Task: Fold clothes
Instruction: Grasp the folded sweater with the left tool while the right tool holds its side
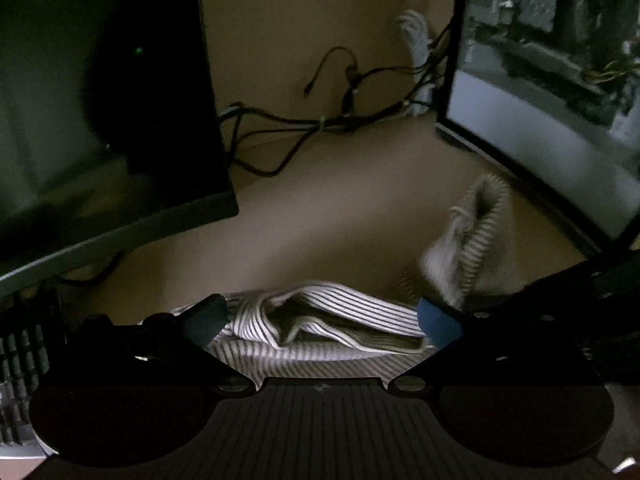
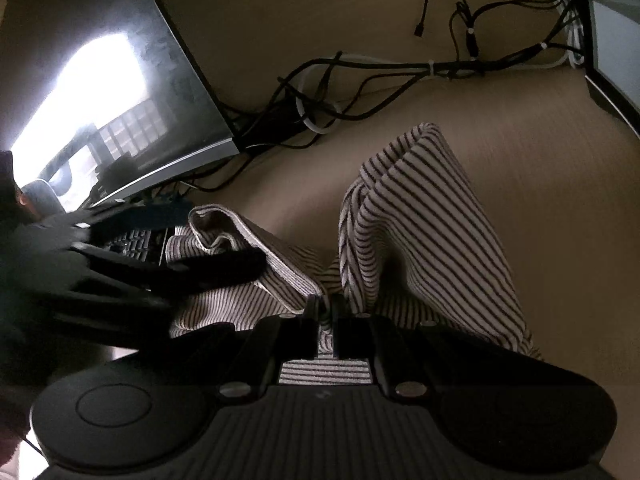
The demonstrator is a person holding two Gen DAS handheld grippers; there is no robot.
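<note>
A white garment with thin dark stripes lies bunched on the tan desk. My left gripper is open, its blue-padded fingers spread on either side of the folds. A lifted part of the cloth rises at the right. In the right wrist view my right gripper is shut on the striped garment, which stands up in a tall fold beyond the jaws. The left gripper shows as a dark blurred shape at left.
A dark monitor stands at the left and another screen at the right. A bundle of black cables lies at the back of the desk. A keyboard sits by the left monitor.
</note>
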